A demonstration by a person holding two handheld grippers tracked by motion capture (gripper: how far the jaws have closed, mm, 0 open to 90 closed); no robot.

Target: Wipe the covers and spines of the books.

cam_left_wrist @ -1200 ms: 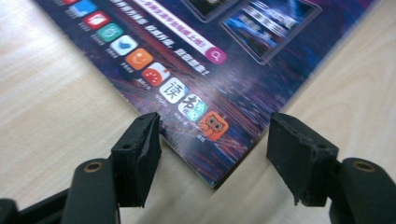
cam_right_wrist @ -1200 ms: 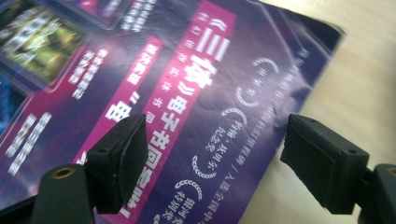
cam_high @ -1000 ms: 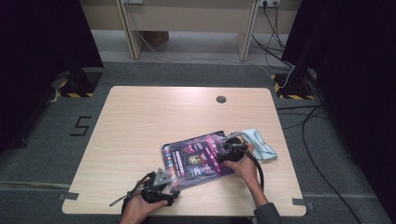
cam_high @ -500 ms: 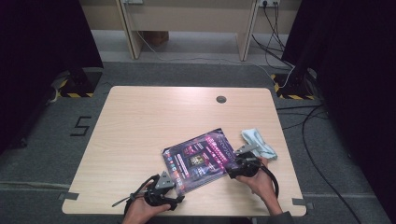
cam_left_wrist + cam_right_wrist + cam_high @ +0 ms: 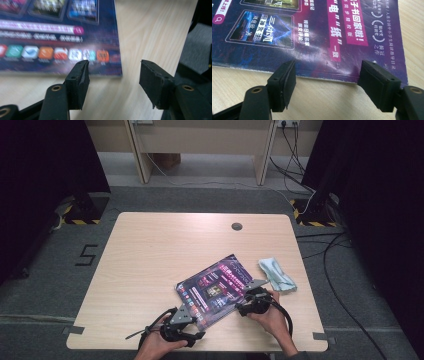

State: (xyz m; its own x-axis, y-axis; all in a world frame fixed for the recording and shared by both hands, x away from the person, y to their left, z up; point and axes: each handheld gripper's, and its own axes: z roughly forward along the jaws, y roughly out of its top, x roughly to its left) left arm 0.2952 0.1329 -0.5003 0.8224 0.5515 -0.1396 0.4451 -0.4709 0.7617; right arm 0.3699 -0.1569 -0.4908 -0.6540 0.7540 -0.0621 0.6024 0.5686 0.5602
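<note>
A purple magazine [image 5: 216,289] with bright app icons and Chinese print lies flat on the wooden table [image 5: 165,250], turned at an angle. My left gripper [image 5: 184,326] sits at the table's front edge by the magazine's near corner [image 5: 110,67]; its jaws stand open and bare [image 5: 113,82]. My right gripper [image 5: 250,302] rests at the magazine's right-hand edge [image 5: 329,47], jaws open just short of that edge [image 5: 327,82], holding nothing.
A crumpled pale blue cloth [image 5: 276,274] lies on the table just right of the magazine. A round cable hole [image 5: 236,226] is near the far edge. Cables run over the grey floor at the right.
Both grippers have drawn back toward the front edge of the table. The right gripper has come off the magazine's top and now sits at its edge. The magazine has barely shifted.
</note>
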